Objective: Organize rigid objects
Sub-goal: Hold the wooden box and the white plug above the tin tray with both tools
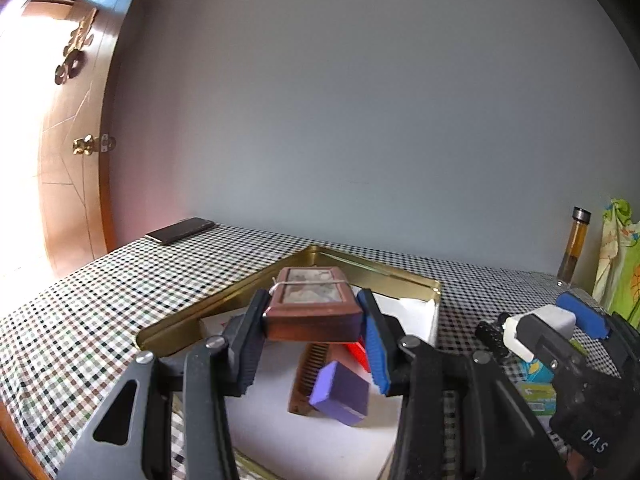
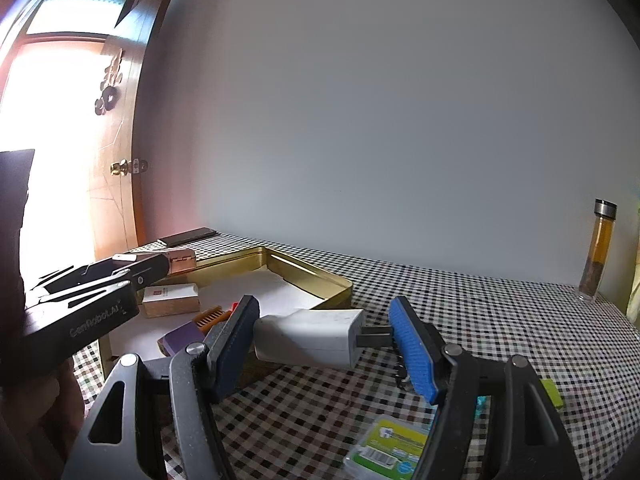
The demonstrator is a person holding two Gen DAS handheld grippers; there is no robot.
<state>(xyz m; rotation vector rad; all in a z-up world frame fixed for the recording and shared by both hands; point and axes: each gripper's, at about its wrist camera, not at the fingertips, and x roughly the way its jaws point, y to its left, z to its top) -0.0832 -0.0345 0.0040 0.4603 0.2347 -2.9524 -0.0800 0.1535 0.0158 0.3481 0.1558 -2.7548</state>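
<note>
My left gripper (image 1: 314, 334) is shut on a small brown wooden box (image 1: 314, 308) with a picture lid, held above the gold tin tray (image 1: 224, 300). Under it in the tray lie a brown comb (image 1: 306, 376), a purple block (image 1: 340, 394) and a red piece (image 1: 358, 354). My right gripper (image 2: 320, 340) is shut on a white plug charger (image 2: 310, 338), its prongs against the blue pad, held above the checkered table just right of the tray (image 2: 312, 270). The right gripper also shows in the left wrist view (image 1: 556, 328), and the left gripper in the right wrist view (image 2: 176, 264).
A dark phone (image 1: 180, 230) lies at the table's far left. A glass bottle (image 2: 598, 250) stands at the far right. A green-labelled clear case (image 2: 390, 450) and small black screws (image 2: 400, 372) lie under my right gripper. A white and gold packet (image 2: 170, 300) sits in the tray.
</note>
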